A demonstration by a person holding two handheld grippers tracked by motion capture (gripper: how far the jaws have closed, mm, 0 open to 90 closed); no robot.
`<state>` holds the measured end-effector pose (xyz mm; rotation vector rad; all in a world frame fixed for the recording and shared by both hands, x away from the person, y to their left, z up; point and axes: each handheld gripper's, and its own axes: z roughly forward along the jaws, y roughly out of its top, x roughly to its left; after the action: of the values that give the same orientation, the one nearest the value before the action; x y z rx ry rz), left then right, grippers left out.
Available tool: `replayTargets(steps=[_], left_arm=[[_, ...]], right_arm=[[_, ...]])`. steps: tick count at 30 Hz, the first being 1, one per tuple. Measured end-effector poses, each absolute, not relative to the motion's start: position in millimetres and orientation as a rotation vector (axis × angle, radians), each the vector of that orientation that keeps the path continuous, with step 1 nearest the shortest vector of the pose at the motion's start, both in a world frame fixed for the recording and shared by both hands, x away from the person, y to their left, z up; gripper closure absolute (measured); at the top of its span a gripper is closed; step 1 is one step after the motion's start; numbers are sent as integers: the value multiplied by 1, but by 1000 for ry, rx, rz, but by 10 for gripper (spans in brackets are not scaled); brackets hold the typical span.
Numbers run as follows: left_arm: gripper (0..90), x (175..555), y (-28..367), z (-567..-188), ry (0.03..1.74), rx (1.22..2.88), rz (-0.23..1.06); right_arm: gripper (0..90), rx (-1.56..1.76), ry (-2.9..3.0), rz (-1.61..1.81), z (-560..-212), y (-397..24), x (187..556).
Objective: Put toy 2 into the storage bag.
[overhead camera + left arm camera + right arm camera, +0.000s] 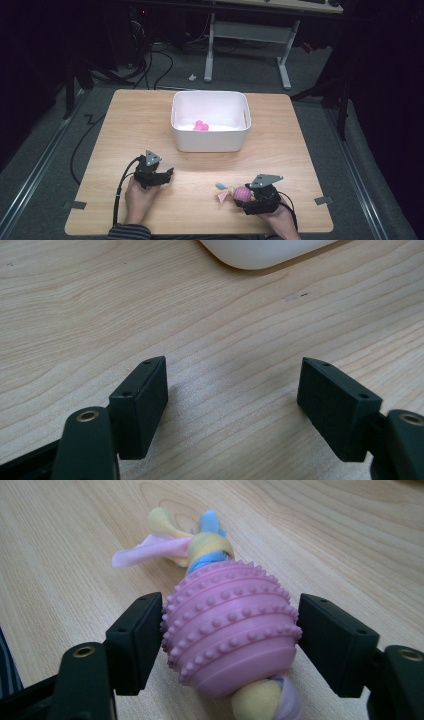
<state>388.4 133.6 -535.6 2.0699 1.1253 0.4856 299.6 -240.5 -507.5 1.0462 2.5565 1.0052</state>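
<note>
Left gripper and right gripper: matte black handheld bodies, each topped by a grey three-cornered plate and trailing a black cable that loops back past the hand. Each gripper carries two flat rectangular black pads with a finely textured inner face, two small screw holes along the upper edge, and a brass-coloured rivet at the arm joint behind. The person's left wrist wears a dark, light-striped sleeve
</note>
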Motion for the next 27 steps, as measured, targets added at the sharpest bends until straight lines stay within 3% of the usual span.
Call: replayTargets(steps=[6, 27], left_arm=[[287, 388, 134, -536, 1125, 2070, 486], [286, 388, 134, -536, 1125, 2070, 486]], right_arm=[[334, 1027, 2563, 1005, -507, -240, 299], [338, 1029, 2463, 1062, -477, -250, 308]])
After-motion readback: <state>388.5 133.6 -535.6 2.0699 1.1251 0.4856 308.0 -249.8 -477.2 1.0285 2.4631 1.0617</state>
